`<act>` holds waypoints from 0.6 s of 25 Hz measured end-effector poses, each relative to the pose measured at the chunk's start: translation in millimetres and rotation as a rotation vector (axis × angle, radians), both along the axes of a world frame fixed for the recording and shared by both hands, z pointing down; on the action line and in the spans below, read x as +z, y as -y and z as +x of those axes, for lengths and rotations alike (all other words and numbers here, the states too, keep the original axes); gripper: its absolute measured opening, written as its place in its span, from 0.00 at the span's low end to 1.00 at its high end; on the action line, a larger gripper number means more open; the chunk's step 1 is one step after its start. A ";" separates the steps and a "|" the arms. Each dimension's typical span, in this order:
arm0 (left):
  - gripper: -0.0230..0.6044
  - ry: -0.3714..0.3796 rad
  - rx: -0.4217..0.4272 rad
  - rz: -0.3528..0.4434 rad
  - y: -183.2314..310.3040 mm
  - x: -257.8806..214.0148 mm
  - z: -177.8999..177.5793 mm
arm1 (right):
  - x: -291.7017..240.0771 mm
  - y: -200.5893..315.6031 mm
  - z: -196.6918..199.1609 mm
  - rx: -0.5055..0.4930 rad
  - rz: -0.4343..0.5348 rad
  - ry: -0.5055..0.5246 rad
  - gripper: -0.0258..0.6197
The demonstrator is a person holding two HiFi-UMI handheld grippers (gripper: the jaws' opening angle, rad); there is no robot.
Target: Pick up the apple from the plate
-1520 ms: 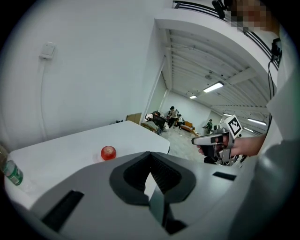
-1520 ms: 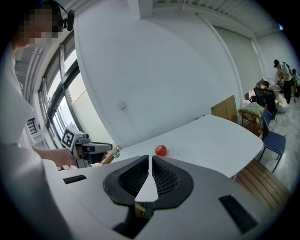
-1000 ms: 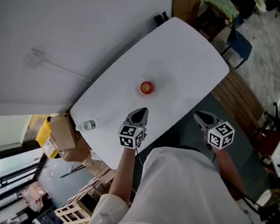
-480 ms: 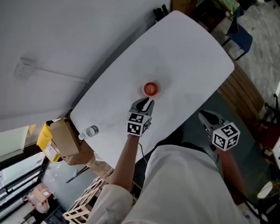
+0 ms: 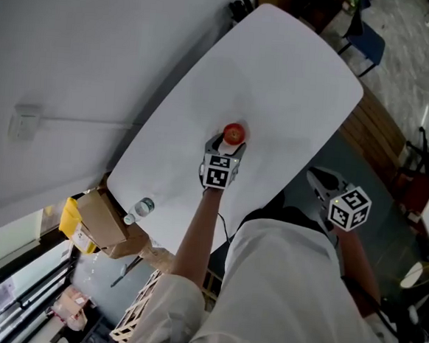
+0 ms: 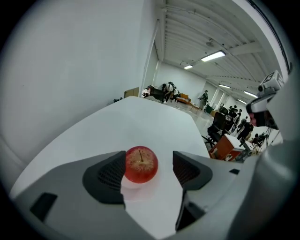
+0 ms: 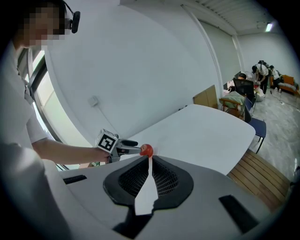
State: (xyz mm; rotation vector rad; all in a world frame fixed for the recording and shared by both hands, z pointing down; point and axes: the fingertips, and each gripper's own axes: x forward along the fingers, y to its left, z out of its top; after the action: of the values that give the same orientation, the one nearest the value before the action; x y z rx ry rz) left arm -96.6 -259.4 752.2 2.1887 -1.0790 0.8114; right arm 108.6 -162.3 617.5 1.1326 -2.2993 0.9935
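Between the pads of my left tongs (image 6: 149, 161) sits the apple (image 6: 140, 164), red, stem up, on a small pale plate (image 6: 132, 183) that barely stands out from the white bench (image 6: 154, 122). Both lie near the middle of the bench, a little toward my side.

I judge the apple firm and fairly light, with a smooth, waxy skin that could slip against the pads. Being round, it will roll or squirt forward if I pinch it off-centre. The place to take it is across its widest girth, one pad on each flank, below the shoulder round the stem and above the curve where it meets the plate. A steady, moderate squeeze should do; too hard and the flesh may bruise. The plate looks light and may shift if I nudge it.

My left tongs have just been opening and now stand wide, angled down at the bench. The apple is well inside the gap: the left pad is just beside its flank, perhaps brushing it, and the right pad stands clear. Nothing is gripped yet.

My right tongs (image 7: 149, 161) are closed with nothing in them, held off the near edge of the bench, well apart from the apple.
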 end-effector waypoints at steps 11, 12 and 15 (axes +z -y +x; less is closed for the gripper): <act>0.63 0.067 0.014 -0.063 12.9 48.3 3.9 | 1.7 -1.4 -3.2 0.012 -0.021 -0.036 0.11; 0.63 0.068 0.008 -0.064 13.5 48.5 2.3 | 1.3 -1.4 -3.4 0.009 -0.021 -0.039 0.11; 0.63 0.062 -0.009 -0.076 12.0 51.5 1.3 | 0.0 -2.1 -0.2 0.004 -0.020 -0.043 0.11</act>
State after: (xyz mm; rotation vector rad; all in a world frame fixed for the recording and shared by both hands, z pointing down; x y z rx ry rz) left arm -95.3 -271.4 803.8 2.1066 -1.0691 0.9069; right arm 108.4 -160.2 617.5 1.1403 -2.2495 0.9813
